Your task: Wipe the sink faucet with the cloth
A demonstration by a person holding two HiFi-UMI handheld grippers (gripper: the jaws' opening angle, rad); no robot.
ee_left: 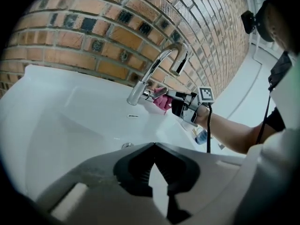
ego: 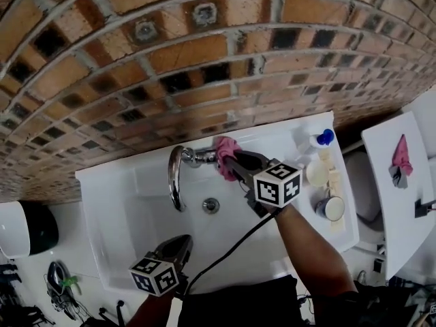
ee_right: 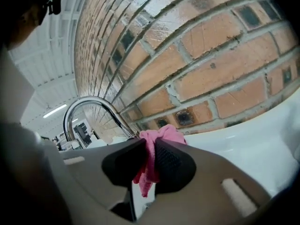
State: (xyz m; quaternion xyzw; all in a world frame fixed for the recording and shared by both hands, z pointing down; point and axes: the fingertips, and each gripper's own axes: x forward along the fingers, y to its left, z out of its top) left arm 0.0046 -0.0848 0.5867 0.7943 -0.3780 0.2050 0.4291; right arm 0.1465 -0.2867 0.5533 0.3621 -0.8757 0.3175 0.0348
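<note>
Cloth (ego: 225,148), pink, bunched: pinched between jaws of right gripper (ee_right: 150,161), pressed against base of faucet (ego: 176,176) at back of sink (ego: 136,203), below brick wall (ego: 204,53). Faucet chrome, curved spout over basin. Drain (ego: 211,205) near spout tip. Left gripper (ee_left: 154,172): jaws together, nothing between, over sink's front rim, well apart from faucet. Blue-capped bottle (ego: 320,139) on ledge, right of cloth.

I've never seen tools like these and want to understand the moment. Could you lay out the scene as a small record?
Place: white sink against a brick wall
Faucet: chrome, curved spout
Right gripper: shut on pink cloth, held at the faucet's base
Left gripper: shut, holding nothing, near the sink's front edge
</note>
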